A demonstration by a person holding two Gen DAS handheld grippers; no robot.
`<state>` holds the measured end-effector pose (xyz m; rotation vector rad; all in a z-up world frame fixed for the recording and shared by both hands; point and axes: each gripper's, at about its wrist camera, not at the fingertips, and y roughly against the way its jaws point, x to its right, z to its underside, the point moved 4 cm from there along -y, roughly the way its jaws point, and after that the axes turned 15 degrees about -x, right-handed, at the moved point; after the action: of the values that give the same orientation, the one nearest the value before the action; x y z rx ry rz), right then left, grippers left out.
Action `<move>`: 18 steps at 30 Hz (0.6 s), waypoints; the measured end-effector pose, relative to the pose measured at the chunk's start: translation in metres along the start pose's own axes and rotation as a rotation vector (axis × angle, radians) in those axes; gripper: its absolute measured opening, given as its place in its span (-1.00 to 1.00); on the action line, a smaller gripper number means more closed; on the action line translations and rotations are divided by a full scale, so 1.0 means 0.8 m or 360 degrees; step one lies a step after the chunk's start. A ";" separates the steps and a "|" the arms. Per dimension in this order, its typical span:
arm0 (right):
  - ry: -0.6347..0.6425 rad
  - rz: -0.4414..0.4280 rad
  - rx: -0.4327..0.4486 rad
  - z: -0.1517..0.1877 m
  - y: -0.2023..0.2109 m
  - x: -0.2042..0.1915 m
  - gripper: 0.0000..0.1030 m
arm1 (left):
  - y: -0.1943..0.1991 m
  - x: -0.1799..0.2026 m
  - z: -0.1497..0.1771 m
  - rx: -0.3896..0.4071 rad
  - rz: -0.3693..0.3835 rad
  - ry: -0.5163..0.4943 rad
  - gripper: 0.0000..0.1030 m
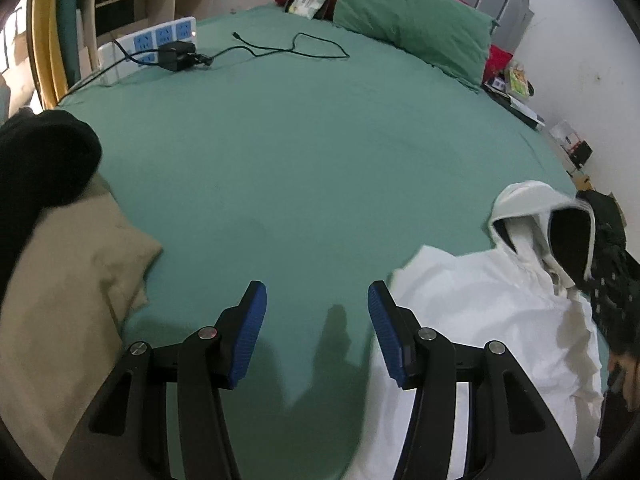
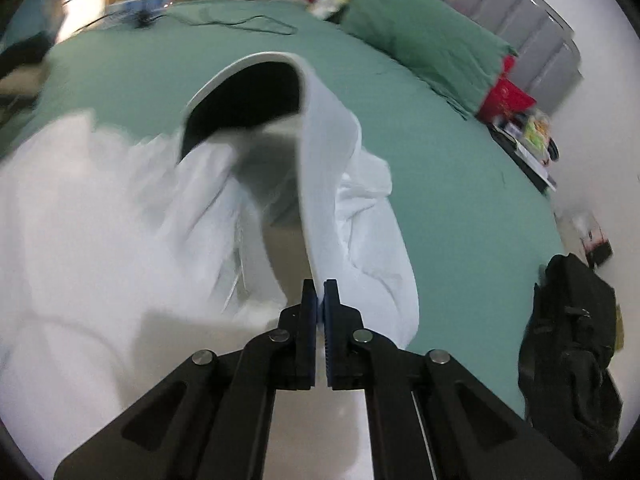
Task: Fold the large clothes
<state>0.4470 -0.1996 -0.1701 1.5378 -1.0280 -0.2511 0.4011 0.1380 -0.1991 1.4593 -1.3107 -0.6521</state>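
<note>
A white hooded garment (image 1: 488,312) lies crumpled on the green bed sheet (image 1: 300,152) at the right of the left wrist view. Its hood (image 1: 532,216) stands up at the far end. My left gripper (image 1: 316,300) is open and empty above bare sheet, with the garment's edge by its right finger. In the right wrist view my right gripper (image 2: 319,292) is shut on the white garment (image 2: 120,220), pinching the hood's edge (image 2: 320,168) and lifting it so the dark opening (image 2: 248,100) shows. The view is blurred by motion.
A beige cloth (image 1: 68,288) and a black garment (image 1: 36,168) lie at the left. A green pillow (image 1: 412,20), a power strip (image 1: 152,44) and a black cable (image 1: 288,46) are at the far end. A black bag (image 2: 572,352) sits at the bed's right edge.
</note>
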 end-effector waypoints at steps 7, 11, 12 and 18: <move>0.0049 -0.0057 -0.0026 0.048 -0.010 -0.016 -0.87 | -0.002 0.050 0.023 -0.0005 0.0085 -0.0210 0.08; -0.0042 -0.0334 0.0051 0.042 -0.011 0.004 -0.79 | 0.010 0.072 0.008 0.0031 0.0187 -0.0199 0.08; -0.0071 -0.0438 0.0082 0.044 -0.012 0.013 -0.79 | 0.014 0.084 -0.004 0.0038 0.0227 -0.0177 0.08; -0.0254 -0.1078 0.0126 0.048 -0.017 0.047 0.09 | -0.026 0.196 -0.067 -0.0123 0.0419 -0.0322 0.08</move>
<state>0.4495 -0.2541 -0.1780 1.9257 -0.6070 -0.8199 0.4973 0.0057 -0.1651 1.1550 -1.5840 -0.6802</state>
